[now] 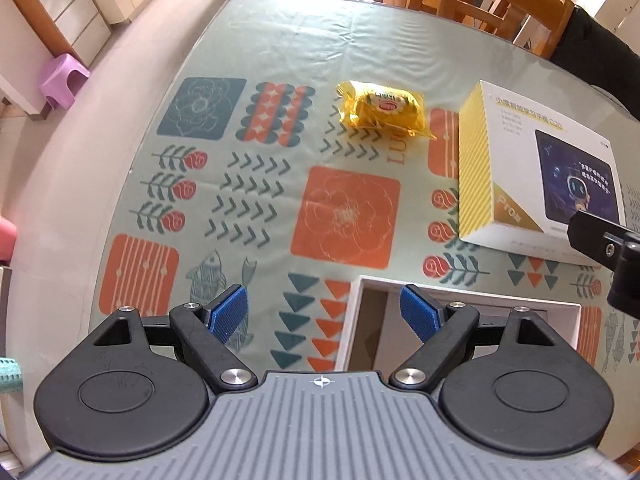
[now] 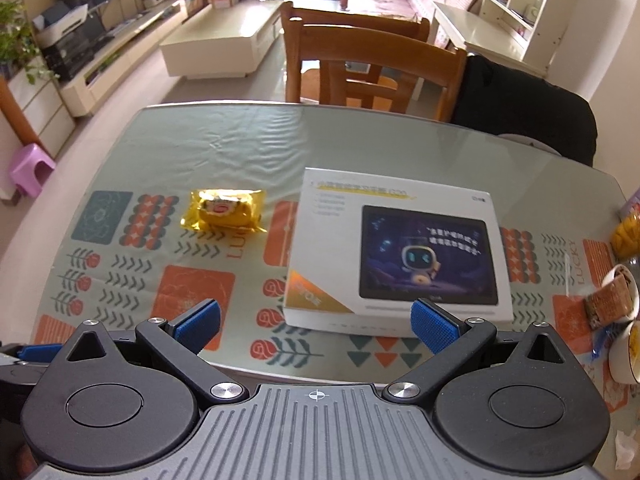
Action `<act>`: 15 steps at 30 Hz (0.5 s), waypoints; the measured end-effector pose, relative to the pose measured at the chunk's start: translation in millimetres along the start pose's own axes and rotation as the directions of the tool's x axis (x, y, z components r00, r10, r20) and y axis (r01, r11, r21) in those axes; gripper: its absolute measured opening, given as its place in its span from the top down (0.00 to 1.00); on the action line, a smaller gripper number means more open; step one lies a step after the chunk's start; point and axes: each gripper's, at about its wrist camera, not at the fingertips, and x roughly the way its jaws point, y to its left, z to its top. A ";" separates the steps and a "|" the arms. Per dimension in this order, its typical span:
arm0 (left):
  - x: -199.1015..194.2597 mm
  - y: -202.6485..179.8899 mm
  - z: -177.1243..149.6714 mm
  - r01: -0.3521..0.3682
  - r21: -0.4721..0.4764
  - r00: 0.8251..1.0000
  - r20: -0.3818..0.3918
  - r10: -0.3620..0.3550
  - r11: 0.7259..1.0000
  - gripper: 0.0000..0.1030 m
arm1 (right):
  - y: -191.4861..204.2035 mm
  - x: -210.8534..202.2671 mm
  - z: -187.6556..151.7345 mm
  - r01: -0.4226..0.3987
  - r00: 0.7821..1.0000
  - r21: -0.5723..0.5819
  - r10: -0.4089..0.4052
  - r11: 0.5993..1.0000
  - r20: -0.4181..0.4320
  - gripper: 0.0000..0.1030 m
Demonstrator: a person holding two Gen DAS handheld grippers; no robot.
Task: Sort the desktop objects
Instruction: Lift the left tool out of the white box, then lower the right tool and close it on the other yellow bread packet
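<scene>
Patterned tablecloth (image 1: 248, 184) fills centre frame; the yellow packet (image 1: 382, 110) lies upper centre, straight ahead of the left gripper (image 1: 326, 312), long axis crosswise; both grippers gape empty.

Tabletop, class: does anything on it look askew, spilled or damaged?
Nothing is spilled or broken. The yellow snack packet lies alone, crinkled, left of the white tablet box, which sits slightly skewed to the table edge.
</scene>
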 end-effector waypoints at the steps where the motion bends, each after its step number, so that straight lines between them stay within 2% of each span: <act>1: 2.1 1.1 3.4 -0.003 0.002 1.000 0.000 0.003 1.000 0.00 | 2.7 1.7 2.4 -0.002 1.000 -0.003 0.002 1.000 -0.001 0.00; 15: 52.3 20.9 56.7 -0.037 0.056 0.999 -0.003 0.037 0.998 0.00 | 40.8 70.3 58.1 -0.019 0.999 -0.074 0.015 0.997 -0.051 0.00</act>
